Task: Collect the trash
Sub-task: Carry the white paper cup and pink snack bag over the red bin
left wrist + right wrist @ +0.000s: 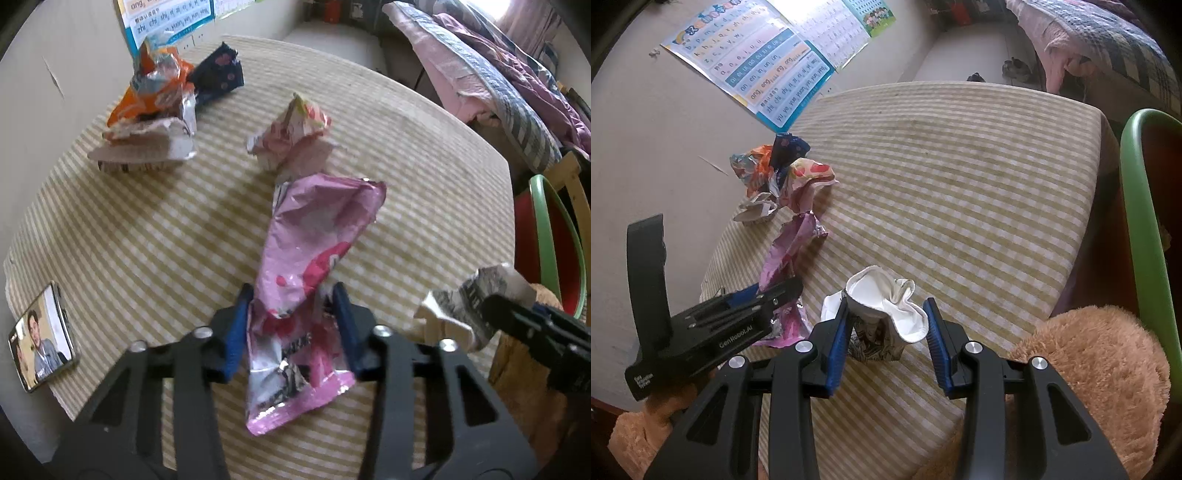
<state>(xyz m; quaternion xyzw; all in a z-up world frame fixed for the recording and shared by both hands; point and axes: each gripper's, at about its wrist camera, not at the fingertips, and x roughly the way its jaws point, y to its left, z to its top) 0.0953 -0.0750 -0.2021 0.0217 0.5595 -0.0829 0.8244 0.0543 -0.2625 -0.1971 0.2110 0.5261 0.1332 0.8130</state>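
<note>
Both grippers: black skeletal frames, silver pivot screws, ribbed blue finger pads [836, 334]. Left gripper [768, 295] body bears white "GenRobot.AI" lettering.
</note>
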